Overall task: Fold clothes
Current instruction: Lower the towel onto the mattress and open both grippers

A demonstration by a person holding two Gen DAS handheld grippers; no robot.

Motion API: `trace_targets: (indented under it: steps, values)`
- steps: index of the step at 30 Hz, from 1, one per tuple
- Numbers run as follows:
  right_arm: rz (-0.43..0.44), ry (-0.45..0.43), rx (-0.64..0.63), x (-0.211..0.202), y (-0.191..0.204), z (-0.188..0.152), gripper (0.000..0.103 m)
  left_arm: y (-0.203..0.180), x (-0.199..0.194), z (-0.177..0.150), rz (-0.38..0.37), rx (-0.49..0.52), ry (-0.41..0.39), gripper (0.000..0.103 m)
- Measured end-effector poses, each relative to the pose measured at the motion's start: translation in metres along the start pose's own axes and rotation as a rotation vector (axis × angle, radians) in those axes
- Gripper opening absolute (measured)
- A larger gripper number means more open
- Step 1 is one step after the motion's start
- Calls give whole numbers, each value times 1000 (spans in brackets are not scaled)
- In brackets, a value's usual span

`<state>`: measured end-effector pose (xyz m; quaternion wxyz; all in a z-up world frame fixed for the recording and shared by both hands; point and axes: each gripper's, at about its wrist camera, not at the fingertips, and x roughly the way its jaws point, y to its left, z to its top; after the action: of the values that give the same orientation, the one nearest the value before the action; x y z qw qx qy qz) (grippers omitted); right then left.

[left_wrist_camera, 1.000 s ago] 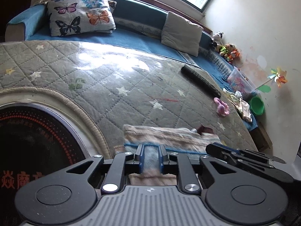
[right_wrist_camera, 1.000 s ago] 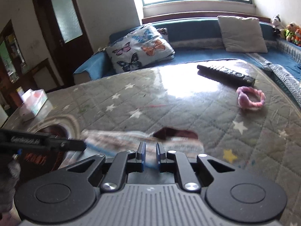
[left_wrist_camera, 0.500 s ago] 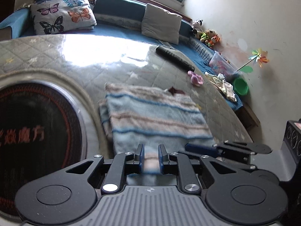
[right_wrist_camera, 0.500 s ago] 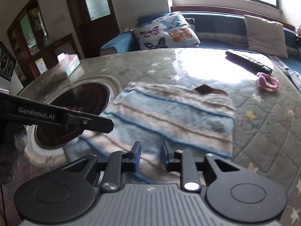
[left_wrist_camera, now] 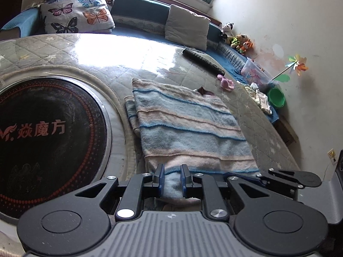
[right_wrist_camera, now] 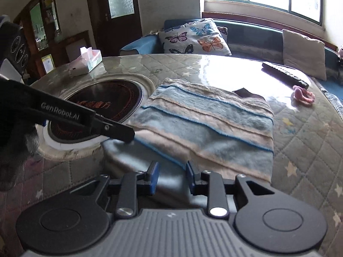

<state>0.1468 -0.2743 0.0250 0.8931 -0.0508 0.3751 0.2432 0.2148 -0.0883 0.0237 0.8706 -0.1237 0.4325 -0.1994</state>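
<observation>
A blue and pink striped garment lies folded flat on the quilted table cover; it also shows in the right wrist view. My left gripper sits at its near edge with the jaws partly apart, and cloth lies between them. My right gripper is open at the near edge, the cloth loose between its spread fingers. The left gripper's finger reaches in from the left, over the garment's near left corner.
A round black hotplate is set into the table left of the garment. A remote and a pink scrunchie lie beyond it. A tissue box stands far left. Sofa with cushions runs behind.
Both grippers pulled back toward the near edge, laying the garment out flat. The right jaws widened and let go of the cloth; the left jaws opened slightly.
</observation>
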Motion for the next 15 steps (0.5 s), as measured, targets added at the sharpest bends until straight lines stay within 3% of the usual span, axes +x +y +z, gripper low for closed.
trace_targets:
  steps: [7, 9, 11, 15]
  values:
    - [-13, -5, 27, -21, -2, -18, 30, 1, -7, -6, 5, -3, -14, 19]
    - [-31, -37, 40, -31, -6, -18, 41, -1, -11, -7, 6, 5, -25, 20]
    - [-50, -66, 61, -37, -13, -18, 60, -3, -14, -9, 9, 10, -32, 25]
    - [-81, -80, 109, -38, -27, -23, 66, -7, -21, -14, 19, 31, -49, 38]
